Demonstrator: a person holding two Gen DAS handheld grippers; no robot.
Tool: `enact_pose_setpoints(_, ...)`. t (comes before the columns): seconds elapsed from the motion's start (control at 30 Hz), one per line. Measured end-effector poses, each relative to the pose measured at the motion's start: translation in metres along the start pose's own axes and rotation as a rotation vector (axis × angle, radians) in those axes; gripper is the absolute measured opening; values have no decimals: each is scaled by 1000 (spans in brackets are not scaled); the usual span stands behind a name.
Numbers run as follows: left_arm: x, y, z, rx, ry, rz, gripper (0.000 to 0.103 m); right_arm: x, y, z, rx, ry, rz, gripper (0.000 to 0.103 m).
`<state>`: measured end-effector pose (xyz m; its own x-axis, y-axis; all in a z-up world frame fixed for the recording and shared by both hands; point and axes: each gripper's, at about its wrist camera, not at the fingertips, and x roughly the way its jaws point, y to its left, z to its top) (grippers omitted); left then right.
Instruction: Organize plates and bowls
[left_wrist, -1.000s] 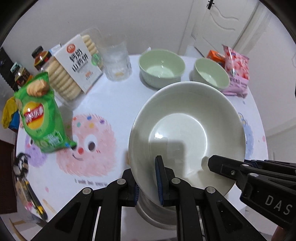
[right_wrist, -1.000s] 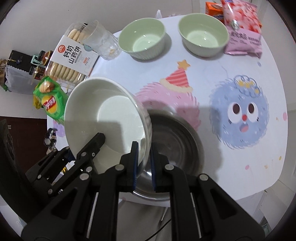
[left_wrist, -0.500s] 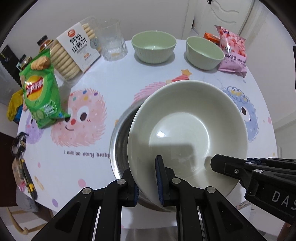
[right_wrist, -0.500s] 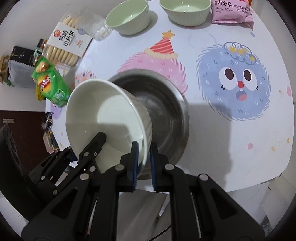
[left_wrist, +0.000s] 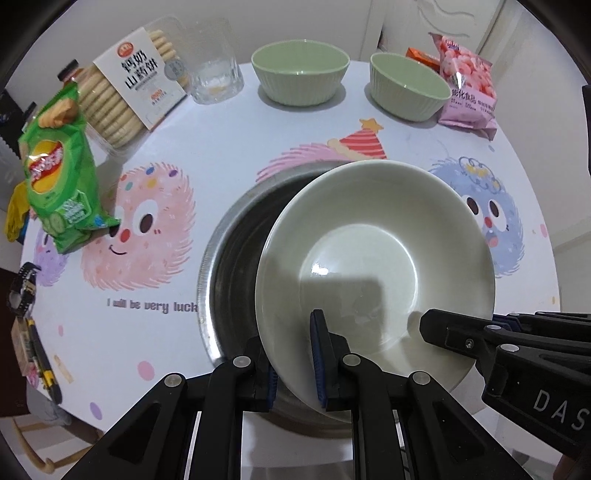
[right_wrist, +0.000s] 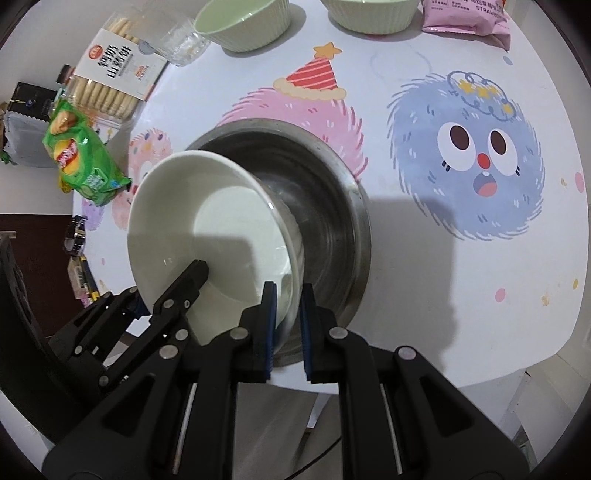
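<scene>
Both tools are clamped on the same white ceramic bowl: my left tool pinches the rim at about seven o'clock in its own view, one blue pad inside the wall and one outside, and my right tool pinches the rim farther round the same way. I judge two grips are used because the bowl is wide and glazed, so a single pinch on a thin rim could let it swing or slip.

I hold the bowl tilted, partly over the stainless steel basin at the middle of the worktop; whether it touches the metal yet I cannot tell. Nesting it there looks like the step in hand.

Two pale green ribbed bowls sit apart at twelve and one o'clock near the far edge, probably next to be gathered. A glass tumbler, a biscuit pack and a green crisp bag stand off at ten and eleven o'clock, well clear of the basin.
</scene>
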<state>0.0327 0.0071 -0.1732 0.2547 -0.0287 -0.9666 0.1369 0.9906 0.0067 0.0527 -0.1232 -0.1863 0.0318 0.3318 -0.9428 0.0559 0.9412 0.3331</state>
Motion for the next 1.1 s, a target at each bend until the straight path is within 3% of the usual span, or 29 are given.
enact_pose_setpoints(0.37, 31, 7, -4, 1, 42, -16, 15, 31, -3, 1, 2, 42, -25, 14)
enact_pose_setpoints(1.1, 36, -1, 3, 8, 33, 8, 16, 35, -6, 11, 11, 49, -15, 14)
